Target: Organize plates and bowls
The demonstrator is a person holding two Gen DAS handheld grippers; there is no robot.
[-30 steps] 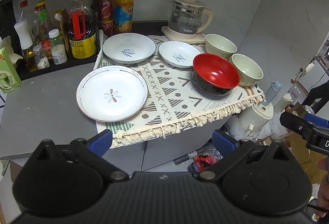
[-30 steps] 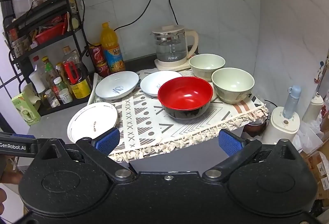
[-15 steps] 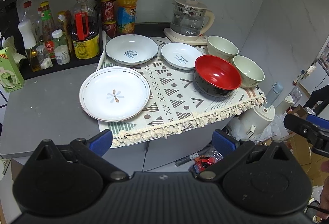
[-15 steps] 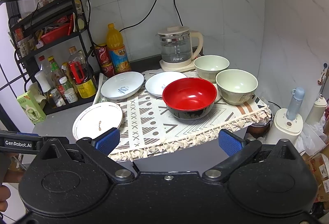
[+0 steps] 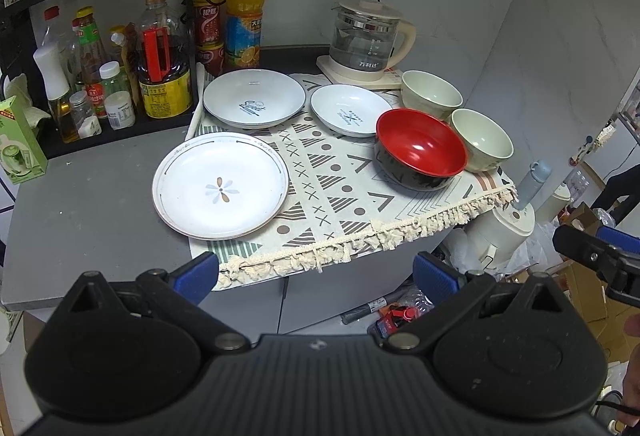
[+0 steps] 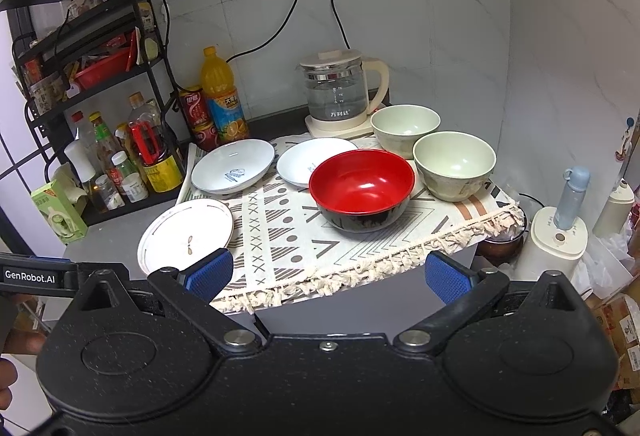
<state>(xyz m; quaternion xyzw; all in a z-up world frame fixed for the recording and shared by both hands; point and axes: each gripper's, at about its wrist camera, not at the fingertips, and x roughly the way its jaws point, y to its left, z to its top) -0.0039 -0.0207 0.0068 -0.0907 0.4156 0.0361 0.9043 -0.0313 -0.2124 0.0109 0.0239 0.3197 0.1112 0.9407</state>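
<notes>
Covering the grey counter [image 5: 92,204], a patterned cloth [image 5: 336,188] holds dishes.

On the patterned fringed cloth [image 5: 320,188]: three white plates, my nearest the flower-printed white plate [image 5: 220,190]. One red-and-black bowl [image 5: 420,148], two pale green bowls. My left gripper [image 5: 316,272] hangs spread, empty.

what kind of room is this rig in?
Most likely a small home kitchen corner: a glass electric kettle plugged in at the tiled wall, a black rack of oil and condiment bottles, and plates and bowls laid out on a patterned cloth over a grey counter.
</notes>
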